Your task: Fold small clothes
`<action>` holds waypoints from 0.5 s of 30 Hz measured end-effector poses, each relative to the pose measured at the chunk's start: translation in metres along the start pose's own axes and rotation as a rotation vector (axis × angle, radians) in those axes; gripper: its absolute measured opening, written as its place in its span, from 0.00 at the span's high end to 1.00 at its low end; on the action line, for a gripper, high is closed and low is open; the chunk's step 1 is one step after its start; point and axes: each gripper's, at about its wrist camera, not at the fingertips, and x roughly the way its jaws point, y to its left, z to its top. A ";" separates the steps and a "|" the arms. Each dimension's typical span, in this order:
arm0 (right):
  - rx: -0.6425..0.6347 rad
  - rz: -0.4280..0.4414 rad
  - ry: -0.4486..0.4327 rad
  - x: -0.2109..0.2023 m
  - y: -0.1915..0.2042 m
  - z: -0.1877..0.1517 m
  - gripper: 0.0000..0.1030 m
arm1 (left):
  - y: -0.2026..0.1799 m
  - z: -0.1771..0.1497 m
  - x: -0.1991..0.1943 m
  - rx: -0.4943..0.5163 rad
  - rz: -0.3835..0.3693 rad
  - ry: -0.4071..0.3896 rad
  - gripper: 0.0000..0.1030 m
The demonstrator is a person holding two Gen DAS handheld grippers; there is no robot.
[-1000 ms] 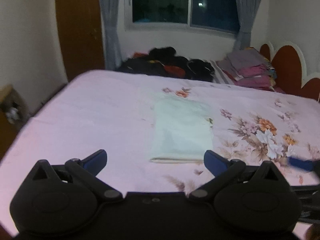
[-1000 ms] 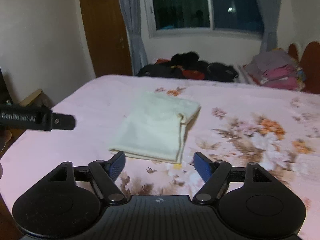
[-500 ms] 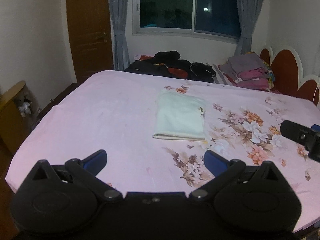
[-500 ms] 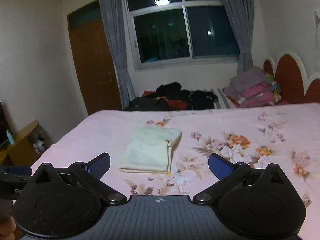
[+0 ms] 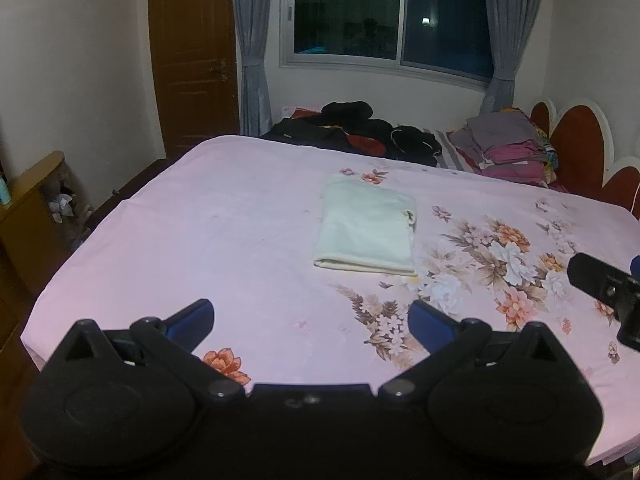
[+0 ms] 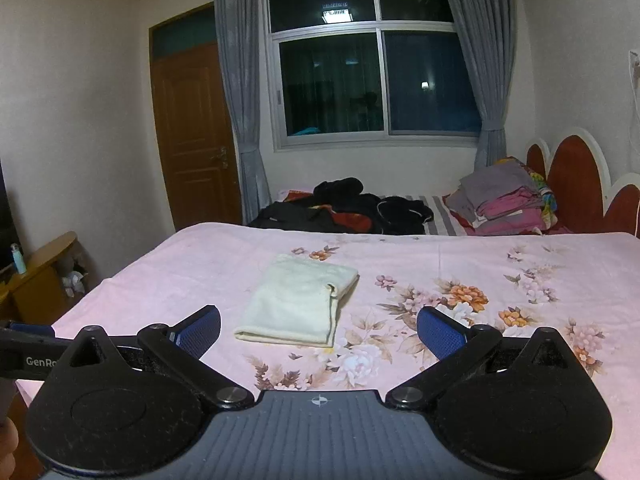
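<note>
Left tongs spread apart and empty at lower frame, right tongs likewise apart, both level above the bed, folded cream cloth lying mid-frame beyond them

On the pink bed lies one folded cream garment. Beyond the bed sit one heap of dark clothes and one stack of folded laundry. Two grippers hover over the bed's near edge: left gripper, right gripper.
</note>
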 end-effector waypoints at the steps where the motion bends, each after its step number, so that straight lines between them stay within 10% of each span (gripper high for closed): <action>1: 0.000 0.002 0.000 0.000 0.001 -0.001 0.00 | 0.000 0.000 -0.001 0.000 0.001 -0.001 0.00; 15: -0.003 0.005 0.000 -0.001 0.003 -0.004 0.00 | 0.004 -0.002 -0.002 -0.002 -0.001 0.003 0.00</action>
